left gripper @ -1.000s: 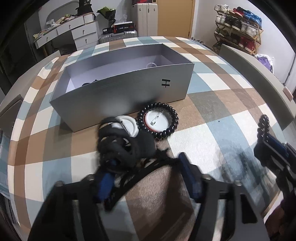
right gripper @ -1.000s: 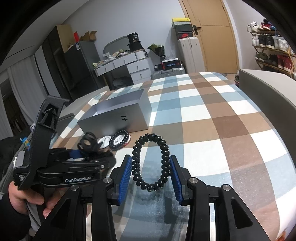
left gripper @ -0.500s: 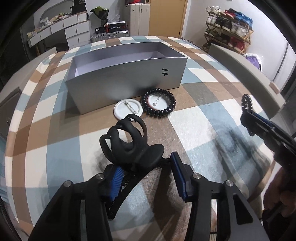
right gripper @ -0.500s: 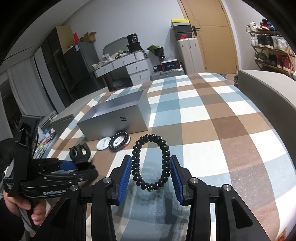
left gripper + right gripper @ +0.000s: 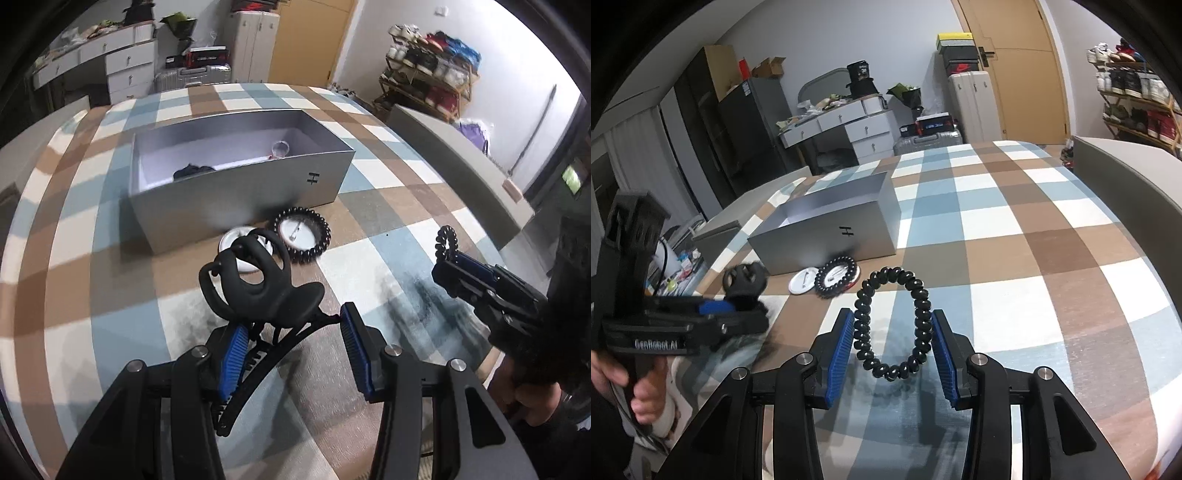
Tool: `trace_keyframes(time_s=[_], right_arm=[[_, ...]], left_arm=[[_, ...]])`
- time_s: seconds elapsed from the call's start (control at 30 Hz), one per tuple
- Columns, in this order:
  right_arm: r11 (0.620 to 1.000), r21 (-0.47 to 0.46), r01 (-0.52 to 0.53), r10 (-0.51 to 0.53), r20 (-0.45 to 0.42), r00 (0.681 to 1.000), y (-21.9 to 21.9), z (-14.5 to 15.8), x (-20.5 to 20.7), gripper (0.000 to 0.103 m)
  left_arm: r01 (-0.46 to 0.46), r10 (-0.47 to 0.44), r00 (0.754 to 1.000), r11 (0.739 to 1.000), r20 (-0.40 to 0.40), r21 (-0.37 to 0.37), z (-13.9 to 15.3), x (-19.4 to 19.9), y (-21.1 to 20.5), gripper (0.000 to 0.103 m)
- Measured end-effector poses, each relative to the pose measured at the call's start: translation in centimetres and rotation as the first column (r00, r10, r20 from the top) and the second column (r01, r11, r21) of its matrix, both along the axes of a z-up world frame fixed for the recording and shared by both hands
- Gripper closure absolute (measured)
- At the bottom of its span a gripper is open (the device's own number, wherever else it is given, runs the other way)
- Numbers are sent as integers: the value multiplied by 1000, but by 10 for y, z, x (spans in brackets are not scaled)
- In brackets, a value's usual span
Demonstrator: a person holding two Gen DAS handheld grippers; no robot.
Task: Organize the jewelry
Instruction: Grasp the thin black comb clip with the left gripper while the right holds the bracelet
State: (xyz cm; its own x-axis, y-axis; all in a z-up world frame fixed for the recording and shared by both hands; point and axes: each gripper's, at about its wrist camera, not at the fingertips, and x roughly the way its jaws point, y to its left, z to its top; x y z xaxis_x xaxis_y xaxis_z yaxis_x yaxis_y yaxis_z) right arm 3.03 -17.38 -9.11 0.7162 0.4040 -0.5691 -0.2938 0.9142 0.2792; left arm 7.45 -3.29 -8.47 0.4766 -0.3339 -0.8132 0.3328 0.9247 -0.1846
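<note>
My left gripper (image 5: 291,347) is shut on a black hair claw clip (image 5: 255,284) and holds it above the checked tablecloth, in front of the open grey box (image 5: 240,184). My right gripper (image 5: 892,343) is shut on a black beaded bracelet (image 5: 894,325), held upright above the cloth. That bracelet also shows at the right of the left wrist view (image 5: 445,240). A second black beaded bracelet (image 5: 303,240) lies around a white round badge, beside another white badge (image 5: 240,243), just in front of the box. The box holds a dark item (image 5: 192,170) and a clear ring (image 5: 280,148).
The table has a blue, brown and white checked cloth (image 5: 1034,240). Grey chair backs stand at the right (image 5: 461,147) and left edges. A dresser, suitcases and a shoe rack stand beyond the table.
My left gripper has lifted the claw clip off the cloth and drawn back from the box. My right gripper holds its bracelet nearly still.
</note>
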Motion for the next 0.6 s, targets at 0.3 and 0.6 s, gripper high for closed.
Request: trace_keyframes(time_s=[0.3, 0.6], right_arm=[[1000, -17, -10, 10, -3, 1000, 7, 0, 0, 60], [1000, -16, -13, 13, 3, 1000, 11, 4, -2, 60]], left_arm=[[20, -14, 997, 996, -73, 81, -21, 12, -5, 58], [30, -18, 997, 985, -70, 171, -22, -5, -4, 56]])
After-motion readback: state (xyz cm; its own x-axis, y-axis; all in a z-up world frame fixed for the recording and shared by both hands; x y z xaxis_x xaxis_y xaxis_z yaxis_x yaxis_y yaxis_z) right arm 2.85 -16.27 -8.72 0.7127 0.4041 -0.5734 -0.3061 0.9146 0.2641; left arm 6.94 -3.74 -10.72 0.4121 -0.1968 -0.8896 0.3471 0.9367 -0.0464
